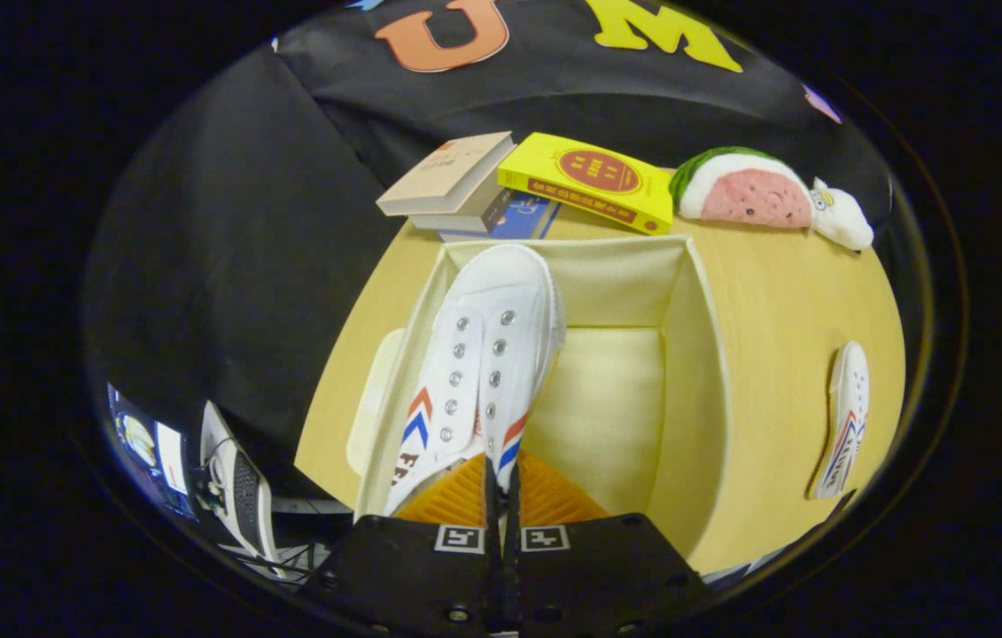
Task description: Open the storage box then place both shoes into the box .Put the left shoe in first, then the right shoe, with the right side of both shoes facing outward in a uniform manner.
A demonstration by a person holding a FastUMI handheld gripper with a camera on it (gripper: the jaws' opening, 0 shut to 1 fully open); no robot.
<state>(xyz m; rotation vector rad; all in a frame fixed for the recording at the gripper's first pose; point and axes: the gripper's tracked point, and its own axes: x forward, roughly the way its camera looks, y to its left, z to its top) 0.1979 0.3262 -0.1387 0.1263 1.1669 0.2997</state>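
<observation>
The tool (501,486) is pressed together on the heel edge of a white shoe (481,372), which is pinched between both fingers and extends straight ahead of them. The shoe is held over the left part of the open storage box (694,354), toe toward the far wall. A second shoe (846,421) is seen lying on the counter (784,292), well to the right of the tool, outside the box. Beyond the box, books (585,180) and a watermelon plush (744,188) are placed.
</observation>
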